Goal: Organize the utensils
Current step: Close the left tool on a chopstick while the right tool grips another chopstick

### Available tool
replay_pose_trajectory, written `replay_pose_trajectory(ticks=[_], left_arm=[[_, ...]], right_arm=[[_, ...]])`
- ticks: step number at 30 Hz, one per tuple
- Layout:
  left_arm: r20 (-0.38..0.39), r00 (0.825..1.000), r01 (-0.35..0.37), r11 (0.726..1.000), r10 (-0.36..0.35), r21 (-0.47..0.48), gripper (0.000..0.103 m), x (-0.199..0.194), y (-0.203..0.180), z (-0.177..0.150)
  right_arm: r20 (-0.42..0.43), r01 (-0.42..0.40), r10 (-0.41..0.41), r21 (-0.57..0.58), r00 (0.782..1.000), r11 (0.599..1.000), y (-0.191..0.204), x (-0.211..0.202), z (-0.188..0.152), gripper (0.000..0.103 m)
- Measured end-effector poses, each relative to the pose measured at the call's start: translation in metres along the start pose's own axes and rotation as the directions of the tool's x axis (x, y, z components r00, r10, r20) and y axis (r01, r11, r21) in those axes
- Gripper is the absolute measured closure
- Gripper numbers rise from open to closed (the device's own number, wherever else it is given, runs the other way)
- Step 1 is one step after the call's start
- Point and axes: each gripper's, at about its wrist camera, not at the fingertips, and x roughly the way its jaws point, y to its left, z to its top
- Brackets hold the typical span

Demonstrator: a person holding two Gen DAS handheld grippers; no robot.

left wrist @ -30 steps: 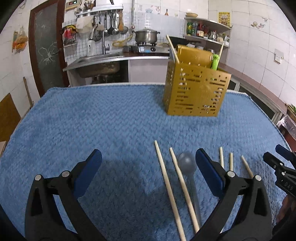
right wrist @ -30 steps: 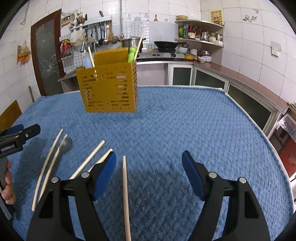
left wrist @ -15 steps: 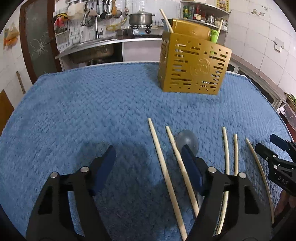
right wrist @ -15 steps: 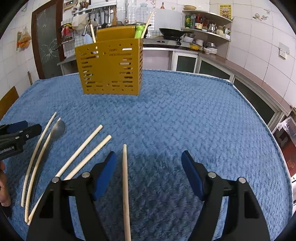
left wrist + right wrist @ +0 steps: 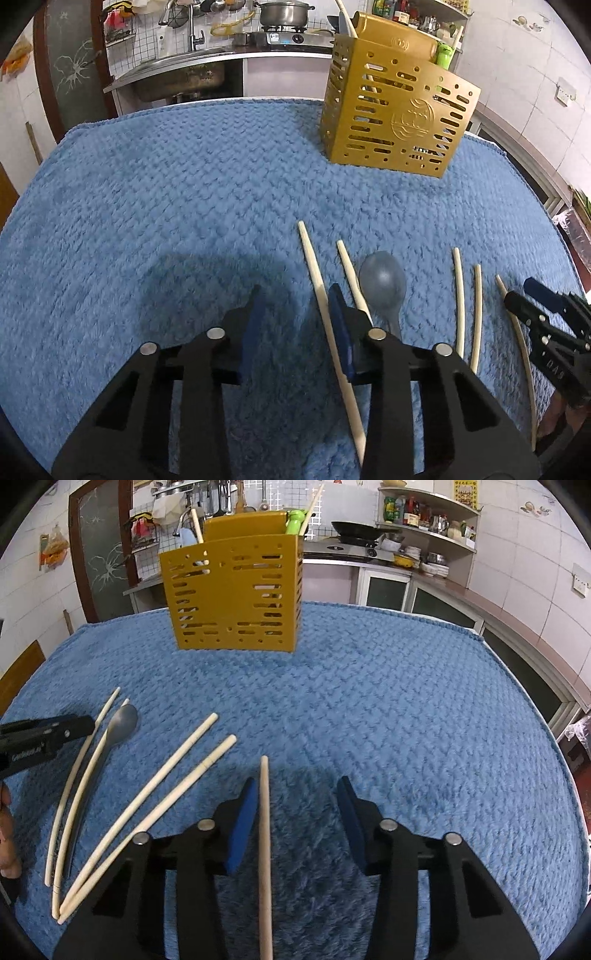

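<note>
A gold slotted utensil holder [image 5: 395,110] [image 5: 234,594] stands at the far side of the blue towel [image 5: 166,206], with some utensils in it. Several pale chopsticks [image 5: 321,295] [image 5: 162,786] and a grey spoon [image 5: 382,280] [image 5: 120,723] lie on the towel. My left gripper [image 5: 295,325] is open low over the towel; one chopstick runs just inside its right finger. My right gripper [image 5: 295,812] is open, with a single chopstick [image 5: 265,834] lying just inside its left finger.
A kitchen counter with sink [image 5: 177,74] and stove lies behind the table. Shelves [image 5: 424,520] and cabinets run along the right. The table's right edge [image 5: 554,738] is near. Each gripper shows in the other's view [image 5: 546,325] [image 5: 40,734].
Both grippers have moved forward and lower toward the towel. Both pairs of jaws have narrowed from wide open, each now close around a chopstick.
</note>
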Motion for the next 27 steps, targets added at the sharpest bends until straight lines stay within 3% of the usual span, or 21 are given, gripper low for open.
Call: replay_pose_trajectory(ticks=[5,18,21,24,27], left_arm=[[-0.037,0.999,0.004,1.0,-0.004,0.005,0.081,0.012,-0.002,0.012],[-0.079,0.995,-0.061,0.995,0.067,0.076,0.084,0.029,-0.019,0.029],[-0.067,0.995,-0.061,0.995,0.067,0.079,0.091,0.029,-0.02,0.031],[-0.053,0.996,-0.066,0.993,0.071,0.093,0.094,0.028,-0.022,0.029],[-0.052,0.997,-0.056,0.995,0.061,0.082,0.096,0.025,-0.019,0.028]], right_arm=[[-0.036,-0.006,0.005,-0.02,0.999,1.0,0.007,0.008,0.001,0.07],[-0.114,-0.027,0.029,0.027,0.993,0.999,0.005,0.018,0.015,0.077],[-0.131,-0.027,0.031,0.031,0.991,0.999,0.005,0.021,0.019,0.083],[-0.14,-0.039,0.043,0.026,0.989,0.999,0.007,0.021,0.021,0.097],[-0.142,-0.061,0.069,0.057,0.987,0.997,0.002,0.02,0.021,0.097]])
